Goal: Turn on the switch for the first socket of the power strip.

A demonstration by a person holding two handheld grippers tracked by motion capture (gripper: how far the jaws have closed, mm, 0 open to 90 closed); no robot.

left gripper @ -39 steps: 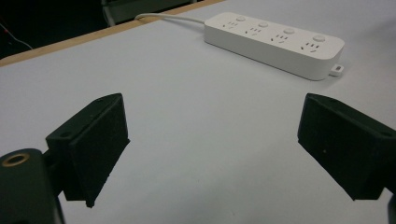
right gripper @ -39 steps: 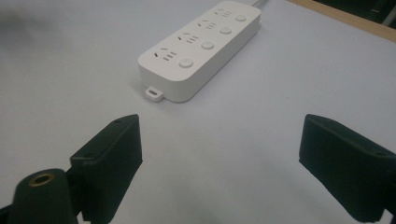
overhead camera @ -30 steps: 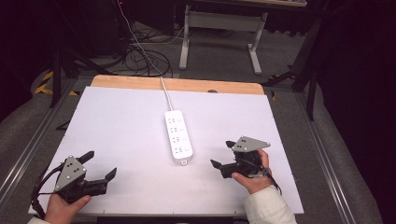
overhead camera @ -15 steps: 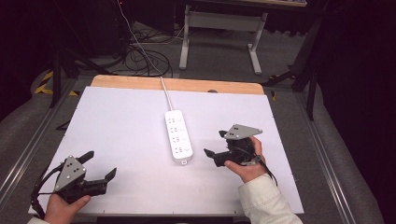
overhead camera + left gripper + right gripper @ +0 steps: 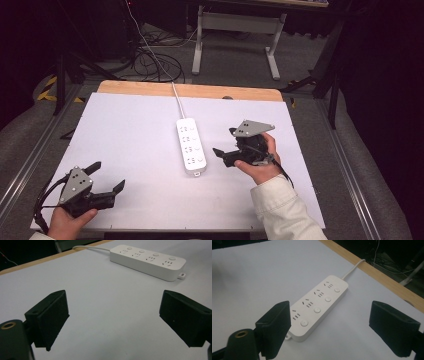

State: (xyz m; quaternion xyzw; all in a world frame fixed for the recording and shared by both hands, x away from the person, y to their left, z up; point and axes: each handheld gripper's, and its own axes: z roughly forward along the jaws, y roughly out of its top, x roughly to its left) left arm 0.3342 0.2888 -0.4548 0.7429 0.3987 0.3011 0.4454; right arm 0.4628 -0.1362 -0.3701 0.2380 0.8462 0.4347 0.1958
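High view puts the white power strip (image 5: 190,146) flat at the middle of the desk (image 5: 125,130), its cord running off the far edge. The right tongs (image 5: 223,145) hang just beside it with jaws wide apart — nothing held; the left tongs (image 5: 107,176) (also spread, well apart from it) wait near the front. A skewed approach could shove the strip sideways, or a jaw might press a switch button.

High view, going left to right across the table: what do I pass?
Left gripper → power strip → right gripper.
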